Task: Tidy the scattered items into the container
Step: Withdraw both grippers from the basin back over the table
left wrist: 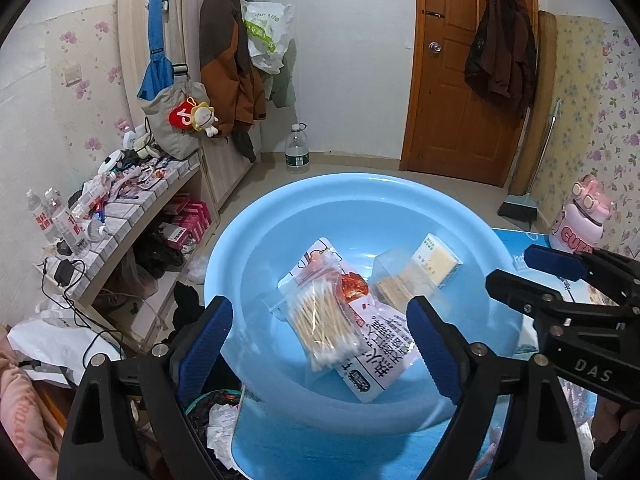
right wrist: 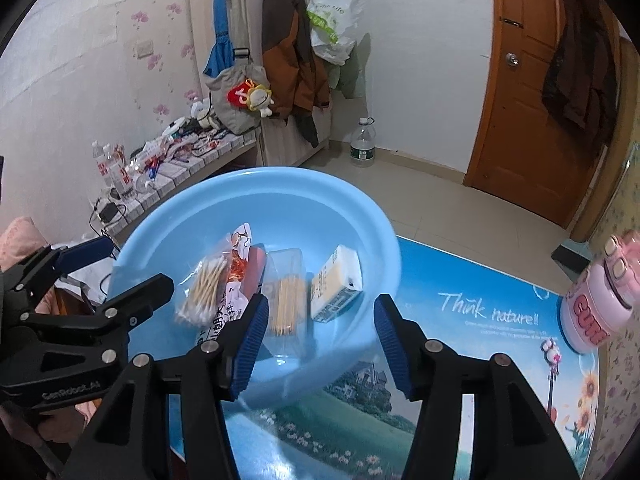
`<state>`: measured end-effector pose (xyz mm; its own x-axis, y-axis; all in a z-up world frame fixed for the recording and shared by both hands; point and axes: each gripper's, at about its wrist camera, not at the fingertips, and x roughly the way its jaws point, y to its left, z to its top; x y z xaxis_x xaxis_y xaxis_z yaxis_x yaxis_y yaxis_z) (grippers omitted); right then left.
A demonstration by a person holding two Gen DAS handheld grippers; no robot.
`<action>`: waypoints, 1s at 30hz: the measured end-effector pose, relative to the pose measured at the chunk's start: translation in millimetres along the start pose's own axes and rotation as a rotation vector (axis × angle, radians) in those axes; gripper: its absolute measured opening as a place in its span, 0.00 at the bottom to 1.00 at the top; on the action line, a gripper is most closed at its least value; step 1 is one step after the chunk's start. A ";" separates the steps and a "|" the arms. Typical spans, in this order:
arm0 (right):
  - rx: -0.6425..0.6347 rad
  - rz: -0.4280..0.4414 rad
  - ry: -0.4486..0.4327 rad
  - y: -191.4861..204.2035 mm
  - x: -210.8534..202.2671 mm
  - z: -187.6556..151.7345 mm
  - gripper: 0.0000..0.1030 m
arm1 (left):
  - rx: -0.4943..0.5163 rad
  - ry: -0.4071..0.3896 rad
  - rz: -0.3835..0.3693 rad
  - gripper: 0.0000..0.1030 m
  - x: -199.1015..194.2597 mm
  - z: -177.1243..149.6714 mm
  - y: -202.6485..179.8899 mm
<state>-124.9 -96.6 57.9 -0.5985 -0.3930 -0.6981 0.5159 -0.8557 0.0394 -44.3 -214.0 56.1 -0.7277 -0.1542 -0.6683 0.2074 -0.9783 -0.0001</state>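
Note:
A light blue basin point(left wrist: 260, 232) point(right wrist: 240, 200) stands on a table mat. Inside lie a bag of cotton swabs point(left wrist: 320, 320) point(right wrist: 204, 284), a white and red snack packet point(left wrist: 372, 356) point(right wrist: 236, 276), a clear box of toothpicks point(left wrist: 394, 284) point(right wrist: 286, 300) and a tissue pack point(left wrist: 436, 260) point(right wrist: 336, 284). My left gripper point(left wrist: 320, 344) point(right wrist: 138, 262) hovers over the basin's near left side, open, with nothing held. My right gripper point(right wrist: 320, 344) point(left wrist: 516, 272) hangs open over the near right rim, its pads touching nothing.
A pink cartoon bottle point(left wrist: 580, 220) point(right wrist: 600, 304) stands on the printed blue mat point(right wrist: 480, 320) at the right. A cluttered shelf point(left wrist: 120, 208) runs along the left wall. A water bottle point(left wrist: 297, 152) sits on the floor near a wooden door point(left wrist: 460, 80).

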 end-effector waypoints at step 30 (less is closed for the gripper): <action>0.299 -0.143 -0.121 -114.5 -145.5 -161.9 0.55 | 0.115 -0.054 -0.171 1.00 -71.9 -54.6 -89.5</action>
<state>2.4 113.0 39.2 -0.7293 -0.2834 -0.6227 0.2295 -0.9588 0.1676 25.2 -107.8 63.5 -0.7804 0.0108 -0.6251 0.0047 -0.9997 -0.0231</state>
